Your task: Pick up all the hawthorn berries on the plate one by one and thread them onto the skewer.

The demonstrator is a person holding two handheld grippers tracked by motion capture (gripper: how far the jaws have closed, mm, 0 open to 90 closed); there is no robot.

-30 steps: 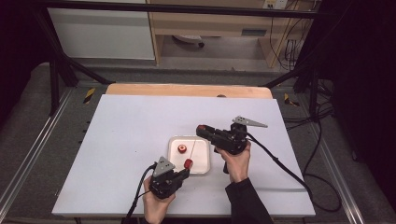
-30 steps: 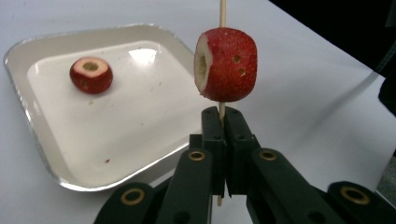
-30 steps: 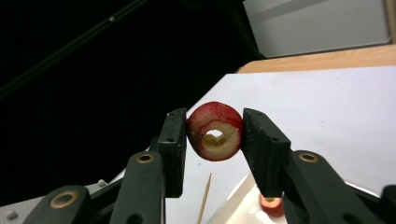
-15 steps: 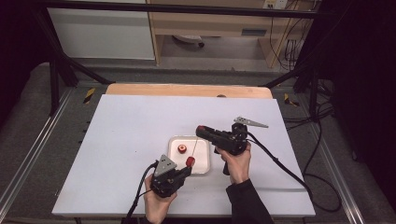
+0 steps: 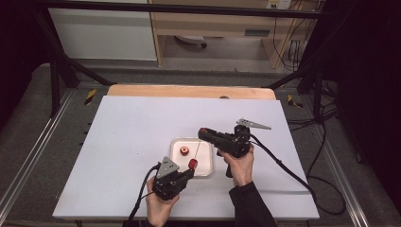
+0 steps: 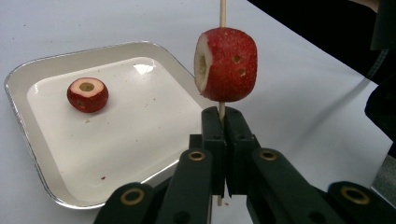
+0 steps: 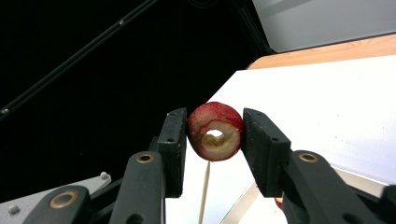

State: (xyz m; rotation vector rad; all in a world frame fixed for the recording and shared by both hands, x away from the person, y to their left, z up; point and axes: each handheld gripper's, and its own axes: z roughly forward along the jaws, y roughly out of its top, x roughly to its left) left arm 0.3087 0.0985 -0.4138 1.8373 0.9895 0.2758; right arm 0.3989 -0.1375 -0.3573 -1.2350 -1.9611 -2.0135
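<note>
My left gripper [image 6: 222, 128] is clamped tight on a skewer [image 6: 222, 11] with one red fruit piece [image 6: 226, 64] threaded just above the jaws. My right gripper [image 7: 215, 133] pinches a second cored piece [image 7: 215, 132] over the skewer's tip. A third piece [image 6: 87, 94] lies in the tray [image 6: 28, 135] on the table [image 5: 142, 123].

lab: black frame [image 5: 56, 71], cables [image 5: 302, 52]

Black left gripper [image 5: 188, 171], grey three-cornered plate, brass-ringed screws, black cable, dark sleeve [image 5: 248, 205]
</note>
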